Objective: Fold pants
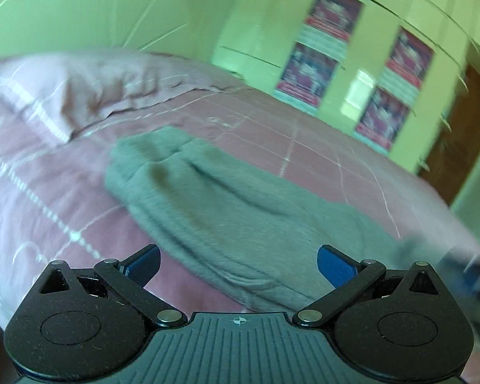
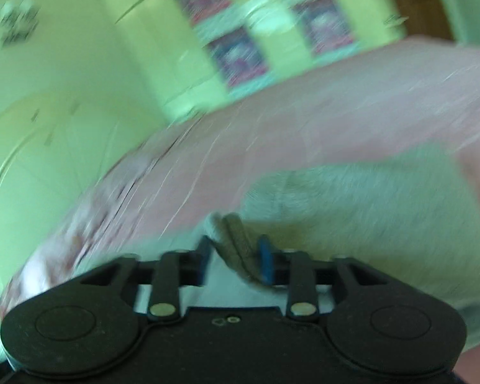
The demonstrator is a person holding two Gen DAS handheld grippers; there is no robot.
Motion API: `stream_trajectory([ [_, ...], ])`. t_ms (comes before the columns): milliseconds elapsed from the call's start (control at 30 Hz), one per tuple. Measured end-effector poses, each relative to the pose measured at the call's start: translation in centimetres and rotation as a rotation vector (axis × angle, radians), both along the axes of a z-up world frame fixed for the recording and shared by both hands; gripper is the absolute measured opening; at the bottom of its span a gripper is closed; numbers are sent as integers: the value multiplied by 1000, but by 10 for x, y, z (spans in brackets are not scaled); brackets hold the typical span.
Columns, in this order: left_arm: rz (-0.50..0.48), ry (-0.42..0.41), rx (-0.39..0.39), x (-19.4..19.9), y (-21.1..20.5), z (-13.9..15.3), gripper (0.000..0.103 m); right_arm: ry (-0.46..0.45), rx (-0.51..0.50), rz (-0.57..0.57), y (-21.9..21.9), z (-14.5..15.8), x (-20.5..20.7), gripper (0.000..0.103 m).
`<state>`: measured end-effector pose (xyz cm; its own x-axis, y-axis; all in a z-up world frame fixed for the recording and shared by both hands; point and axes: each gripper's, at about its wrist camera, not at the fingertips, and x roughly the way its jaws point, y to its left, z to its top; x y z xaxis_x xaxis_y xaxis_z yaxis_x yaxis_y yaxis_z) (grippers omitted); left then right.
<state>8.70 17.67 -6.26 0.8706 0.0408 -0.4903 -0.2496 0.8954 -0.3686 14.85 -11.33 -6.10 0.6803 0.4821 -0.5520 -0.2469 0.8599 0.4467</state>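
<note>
Grey pants (image 1: 227,211) lie crumpled on a pink bed cover (image 1: 48,192), stretching from the middle of the left wrist view to its lower right. My left gripper (image 1: 239,264) hovers just above their near edge, its blue pads far apart with nothing between them. In the blurred right wrist view the pants (image 2: 368,211) fill the lower right. A thick fold of their edge (image 2: 240,243) hangs between the pads of my right gripper (image 2: 235,257). It rests against the right pad, with a gap to the left pad.
A pink pillow (image 1: 112,86) lies at the bed's far left. Behind the bed stands a green wall with several red posters (image 1: 307,73) and a brown door (image 1: 457,128) at the right. A blurred dark shape (image 1: 473,272) sits at the right edge.
</note>
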Motion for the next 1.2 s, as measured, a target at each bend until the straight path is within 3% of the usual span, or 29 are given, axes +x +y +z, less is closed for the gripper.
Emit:
stream_trajectory([
  [33, 6, -3, -14, 1, 3, -3, 103, 27, -23, -5, 8, -7, -5, 18],
  [67, 7, -8, -13, 1, 5, -8, 103, -14, 6, -53, 2, -4, -16, 0],
  [133, -6, -21, -5, 4, 3, -12, 103, -54, 50, -102, -17, 5, -24, 4],
  [267, -43, -11, -7, 21, -7, -22, 103, -91, -5, -151, -36, 22, -16, 6],
  [333, -69, -2, -3, 27, -13, -22, 103, -1, -37, -146, -35, 3, -3, 12],
  [367, -79, -5, 0, 24, -17, -19, 103, 104, -61, -127, -35, -12, 4, 13],
  [433, -98, -6, 0, 25, -23, -18, 103, 105, 25, -133, -42, -13, -6, 13],
  [500, -97, -2, 12, 24, -26, -18, 103, 115, 187, -134, -51, -12, -16, 23],
  [600, -80, 2, 8, 23, -22, -18, 103, 246, 425, -141, -57, -31, -19, 32],
  [767, -73, -1, -2, 21, -20, -19, 103, 408, 744, -272, -65, -73, -16, 31],
  [967, -36, 4, -2, 21, -14, -21, 103, 418, 827, -390, -60, -87, -15, 28],
  [1033, 2, 42, 16, 24, -12, -23, 103, 413, 860, -442, -54, -92, -16, 25],
  [1200, -10, 57, -6, 23, -6, -26, 103, 399, 830, -509, -41, -99, -16, 12],
])
